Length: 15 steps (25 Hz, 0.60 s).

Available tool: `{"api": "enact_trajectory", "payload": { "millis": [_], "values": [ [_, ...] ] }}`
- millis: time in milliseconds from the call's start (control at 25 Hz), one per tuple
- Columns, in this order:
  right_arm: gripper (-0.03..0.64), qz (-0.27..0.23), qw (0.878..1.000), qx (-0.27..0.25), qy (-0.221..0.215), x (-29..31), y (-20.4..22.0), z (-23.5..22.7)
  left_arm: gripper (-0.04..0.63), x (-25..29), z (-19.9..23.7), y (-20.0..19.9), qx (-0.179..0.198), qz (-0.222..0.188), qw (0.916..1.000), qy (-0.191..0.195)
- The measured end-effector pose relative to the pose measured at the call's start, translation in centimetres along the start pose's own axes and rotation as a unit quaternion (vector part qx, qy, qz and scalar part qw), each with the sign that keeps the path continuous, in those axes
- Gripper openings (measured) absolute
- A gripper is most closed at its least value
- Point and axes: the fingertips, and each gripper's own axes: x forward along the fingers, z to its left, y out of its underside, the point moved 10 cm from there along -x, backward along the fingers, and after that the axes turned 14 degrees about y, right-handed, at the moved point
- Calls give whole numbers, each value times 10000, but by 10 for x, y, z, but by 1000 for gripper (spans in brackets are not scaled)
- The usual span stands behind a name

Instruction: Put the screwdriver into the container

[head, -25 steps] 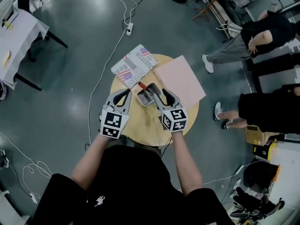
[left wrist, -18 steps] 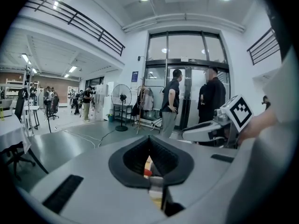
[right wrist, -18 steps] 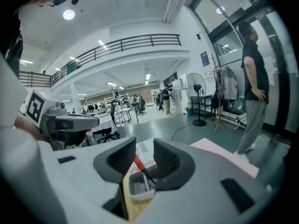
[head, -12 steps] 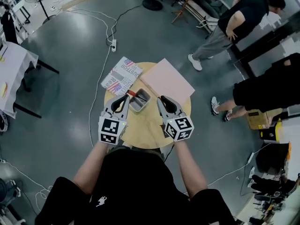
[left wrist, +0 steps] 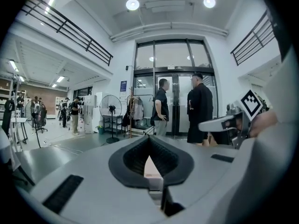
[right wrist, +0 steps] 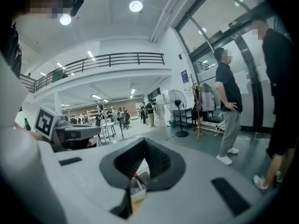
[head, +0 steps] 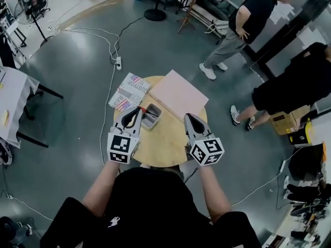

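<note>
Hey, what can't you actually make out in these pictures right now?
Screwdriver: head view, too small; only a red bit shows at the rim of the container, by the left gripper.
Table: both gripper views, mostly hidden behind the jaws.
Magazine print: head view, too small to read.

Screwdriver (head: 143, 109) partly behind left hand-held gripper (head: 136, 112)
</note>
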Motion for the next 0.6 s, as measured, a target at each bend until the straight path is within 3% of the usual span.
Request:
{"api": "enact_trajectory", "payload": {
  "millis": [320, 600],
  "values": [
    [2, -352, 9990, 60, 273, -45, -31, -1, 3, -5, -5, -18, -38, -169, 9998, 93],
    [2, -465, 9978, 166, 433, -57, -35, -4, 3, -8, -5, -13, -80, -156, 9998, 52]
  ]
}}
